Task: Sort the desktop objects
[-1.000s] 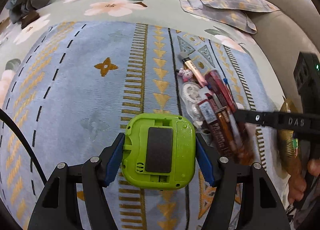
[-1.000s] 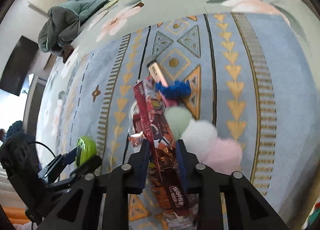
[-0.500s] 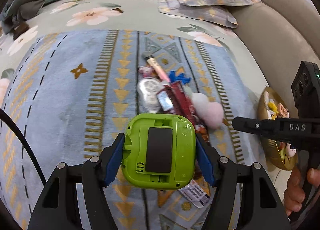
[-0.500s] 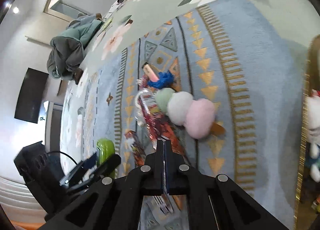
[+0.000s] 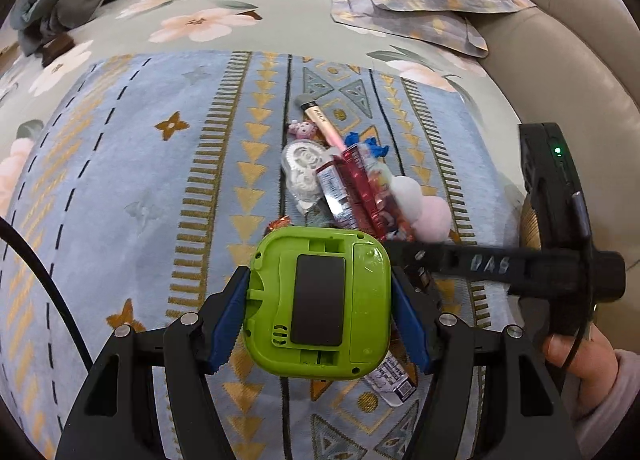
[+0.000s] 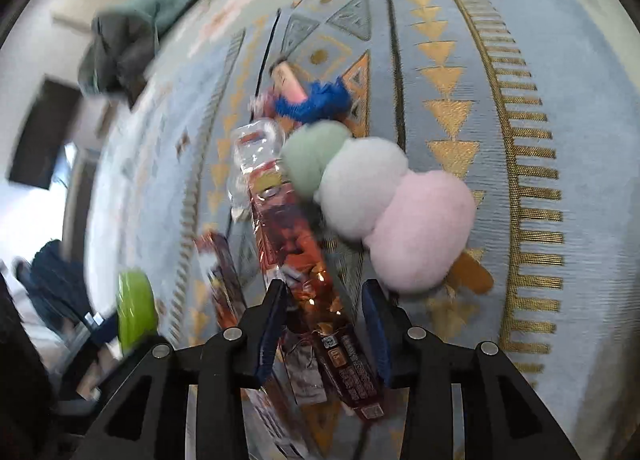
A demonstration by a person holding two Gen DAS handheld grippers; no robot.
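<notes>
Green plastic fills the left claw (image 5: 320, 308), whose blue pads are clamped on the flanks of a rigid lime gadget (image 5: 320, 304) held above the patterned rug (image 5: 120, 180); beside it the right claw (image 6: 326, 318), jaws apart and just opening, straddles a crinkly red snack packet (image 6: 296, 244) without pressing it; light and slippery, I'd judge, best pinched across its narrow width; beyond lie soft pompoms (image 6: 376, 196), a blue tuft (image 6: 312, 102) and a pink pen (image 5: 320, 120).

Glossy green plastic case (image 5: 320, 306); fluffy plush pompoms (image 6: 380, 196).
</notes>
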